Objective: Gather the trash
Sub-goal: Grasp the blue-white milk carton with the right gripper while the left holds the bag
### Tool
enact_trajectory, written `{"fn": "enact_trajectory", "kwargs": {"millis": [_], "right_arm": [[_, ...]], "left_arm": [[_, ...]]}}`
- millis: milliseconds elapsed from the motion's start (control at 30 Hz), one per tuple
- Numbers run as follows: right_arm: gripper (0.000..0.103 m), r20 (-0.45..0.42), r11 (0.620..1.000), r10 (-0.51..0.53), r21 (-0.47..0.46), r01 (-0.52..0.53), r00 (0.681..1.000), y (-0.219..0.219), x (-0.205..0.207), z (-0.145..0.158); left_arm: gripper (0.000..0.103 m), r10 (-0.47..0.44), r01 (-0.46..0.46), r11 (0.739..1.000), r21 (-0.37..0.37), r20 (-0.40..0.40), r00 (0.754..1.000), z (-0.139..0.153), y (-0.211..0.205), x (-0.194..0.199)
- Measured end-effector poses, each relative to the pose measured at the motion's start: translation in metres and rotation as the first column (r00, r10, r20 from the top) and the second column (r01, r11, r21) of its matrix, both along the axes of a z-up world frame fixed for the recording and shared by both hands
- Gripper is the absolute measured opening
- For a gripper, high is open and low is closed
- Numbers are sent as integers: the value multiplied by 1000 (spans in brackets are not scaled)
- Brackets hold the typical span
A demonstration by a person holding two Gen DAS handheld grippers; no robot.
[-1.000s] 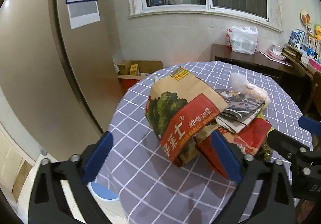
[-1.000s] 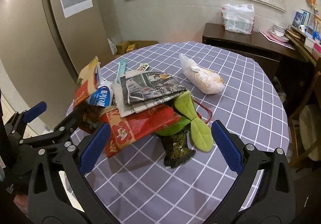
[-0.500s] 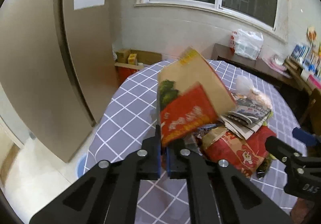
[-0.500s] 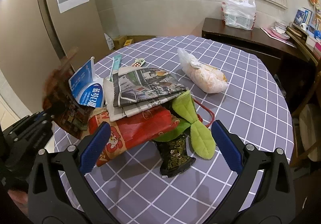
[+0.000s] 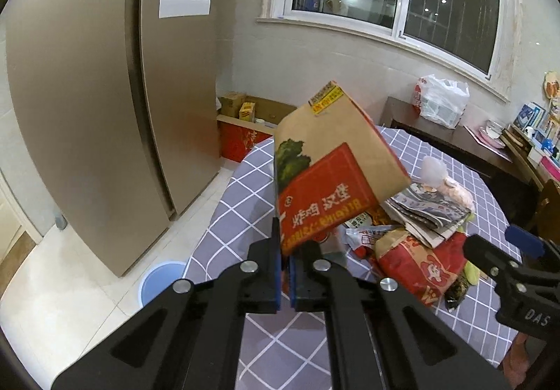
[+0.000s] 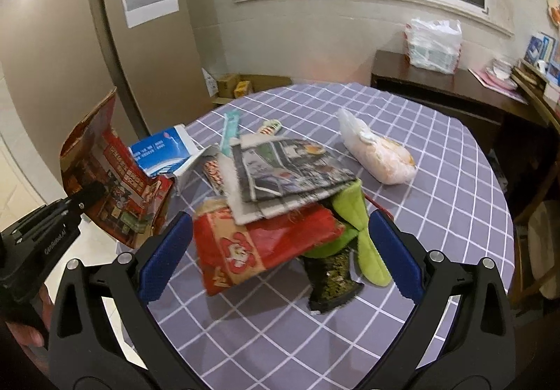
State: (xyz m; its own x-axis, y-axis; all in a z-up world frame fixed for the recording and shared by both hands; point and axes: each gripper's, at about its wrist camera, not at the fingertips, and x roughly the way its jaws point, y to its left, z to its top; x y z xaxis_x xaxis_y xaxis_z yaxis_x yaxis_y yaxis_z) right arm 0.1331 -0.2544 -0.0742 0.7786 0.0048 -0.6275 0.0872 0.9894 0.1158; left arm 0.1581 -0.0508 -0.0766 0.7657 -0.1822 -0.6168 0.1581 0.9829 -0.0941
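Observation:
My left gripper is shut on a brown and red paper food bag and holds it lifted above the left edge of the round table; the bag also shows in the right wrist view. My right gripper is open and empty, hovering over a trash pile: a red paper bag, folded newspapers, a green wrapper, a dark snack packet and a blue and white carton.
A white plastic bag of food lies further back on the checked tablecloth. A blue bin stands on the floor left of the table, by the fridge. A dark sideboard stands behind.
My left gripper closed on the paper food bag and lifted it up and left off the pile. The blue and white carton beneath is now uncovered. My right gripper stayed open.

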Motion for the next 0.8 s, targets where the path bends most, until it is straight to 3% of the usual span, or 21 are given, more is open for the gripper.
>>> {"fn": "enact_trajectory", "kwargs": {"millis": [133,333,600,800], "right_arm": [[98,12,1000,15,-8,-15,1000,7,1,5],[98,20,999,45,-14,-45,999,19,4,9],[98,27,991,128,-35,-127,991,49,21,15],[98,-21,984,172,-35,-173,985,77,52,6]], "left_arm": [[2,-33,33,999,-17,4,999,5,3,-12],[3,-4,4,1000,-20,39,999,14,18,-25],[3,114,-113,993,-12,88,990,24,56,-21],[3,189,-189,982,-7,86,978,19,89,-4]]}}
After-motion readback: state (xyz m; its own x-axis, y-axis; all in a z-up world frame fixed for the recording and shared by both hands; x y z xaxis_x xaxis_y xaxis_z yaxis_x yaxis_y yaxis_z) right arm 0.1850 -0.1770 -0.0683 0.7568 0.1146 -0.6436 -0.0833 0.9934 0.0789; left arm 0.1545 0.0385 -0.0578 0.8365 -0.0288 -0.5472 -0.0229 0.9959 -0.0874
